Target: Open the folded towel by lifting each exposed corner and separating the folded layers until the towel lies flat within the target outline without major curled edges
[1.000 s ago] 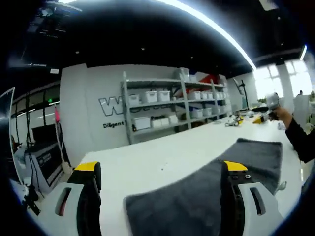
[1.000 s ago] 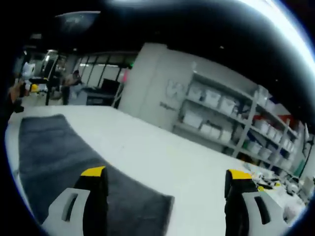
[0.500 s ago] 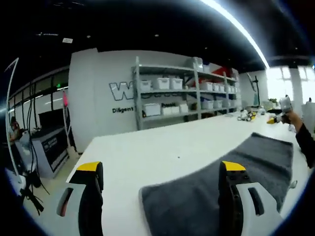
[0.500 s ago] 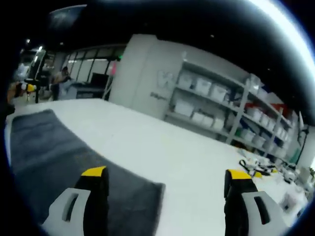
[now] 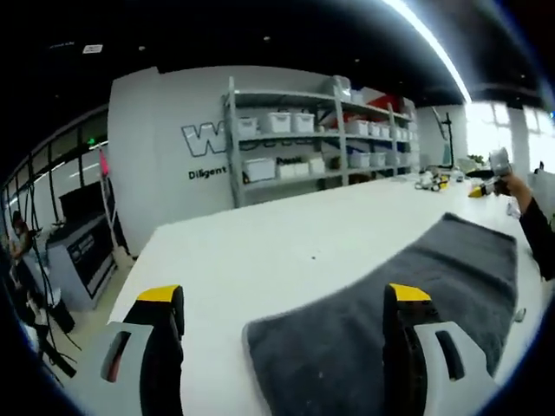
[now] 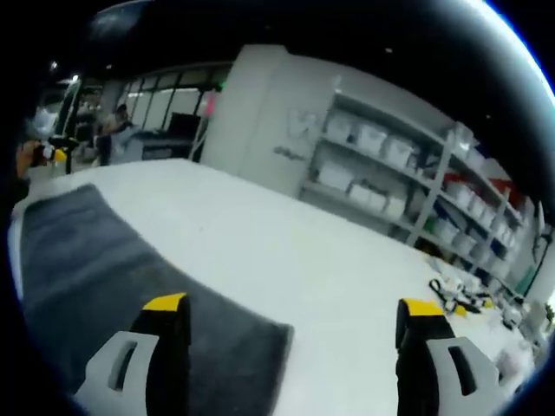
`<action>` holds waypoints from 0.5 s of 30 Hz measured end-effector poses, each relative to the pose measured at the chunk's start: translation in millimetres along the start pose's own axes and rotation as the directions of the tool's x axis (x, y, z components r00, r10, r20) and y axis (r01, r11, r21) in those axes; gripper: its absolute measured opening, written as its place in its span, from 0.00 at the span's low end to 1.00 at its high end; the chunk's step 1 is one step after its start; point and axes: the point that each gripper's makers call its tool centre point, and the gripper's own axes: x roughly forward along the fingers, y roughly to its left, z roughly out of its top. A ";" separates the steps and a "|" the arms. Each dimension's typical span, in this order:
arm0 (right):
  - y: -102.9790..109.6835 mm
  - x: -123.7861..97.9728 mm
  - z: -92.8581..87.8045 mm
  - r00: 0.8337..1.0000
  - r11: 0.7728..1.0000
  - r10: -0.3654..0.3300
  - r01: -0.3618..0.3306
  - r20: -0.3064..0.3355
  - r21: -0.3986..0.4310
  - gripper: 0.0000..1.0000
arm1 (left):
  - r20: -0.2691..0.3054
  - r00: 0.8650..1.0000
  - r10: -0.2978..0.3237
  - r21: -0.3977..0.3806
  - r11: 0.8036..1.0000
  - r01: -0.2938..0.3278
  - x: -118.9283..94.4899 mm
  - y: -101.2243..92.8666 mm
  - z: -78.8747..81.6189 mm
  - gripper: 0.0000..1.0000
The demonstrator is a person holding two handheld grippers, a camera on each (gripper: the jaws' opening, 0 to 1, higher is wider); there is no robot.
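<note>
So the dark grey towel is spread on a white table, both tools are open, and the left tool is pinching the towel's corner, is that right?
Not quite. The left tool is not pinching anything: in the left gripper view its jaws stand wide apart, with the corner of the dark grey towel lying on the white table between them, ungripped. The rest holds: the right tool is open too.

Grey towel [image 5: 408, 295] lies flat on white table [image 5: 277, 251].

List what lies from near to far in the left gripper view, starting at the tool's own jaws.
Left tool with jaws apart → grey towel → bare white table → shelving with white bins → white wall with lettering.
</note>
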 end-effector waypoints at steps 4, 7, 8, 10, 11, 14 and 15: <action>2.7 3.3 4.5 0.999 0.999 0.039 -0.039 -0.031 -0.013 0.99 | -0.024 0.999 -0.024 0.037 0.999 0.024 9.4 3.1 10.1 0.93; 8.5 9.8 4.4 0.993 0.996 0.083 -0.085 -0.078 -0.026 0.99 | -0.081 0.996 -0.029 0.040 0.999 0.032 21.6 13.6 7.4 0.93; 9.0 13.2 4.9 0.991 0.995 0.089 -0.092 -0.098 -0.025 0.99 | -0.120 0.992 -0.042 0.034 0.998 0.047 24.7 14.1 1.1 0.94; 7.6 15.9 7.6 0.990 0.995 0.088 -0.092 -0.107 -0.030 0.99 | -0.178 0.982 -0.058 0.026 0.998 0.063 34.4 17.6 -9.3 0.94; 6.5 16.0 8.5 0.990 0.995 0.088 -0.092 -0.110 -0.031 0.99 | -0.190 0.980 -0.055 0.034 0.997 0.063 36.8 19.1 -11.8 0.93; 5.7 15.7 10.4 0.988 0.994 0.106 -0.109 -0.110 -0.018 1.00 | -0.254 0.967 -0.018 0.106 0.993 0.047 39.2 30.0 -25.7 0.87; 6.1 15.5 14.2 0.989 0.993 0.111 -0.114 -0.096 -0.027 1.00 | -0.242 0.970 -0.001 0.136 0.990 0.035 39.8 35.2 -23.8 0.83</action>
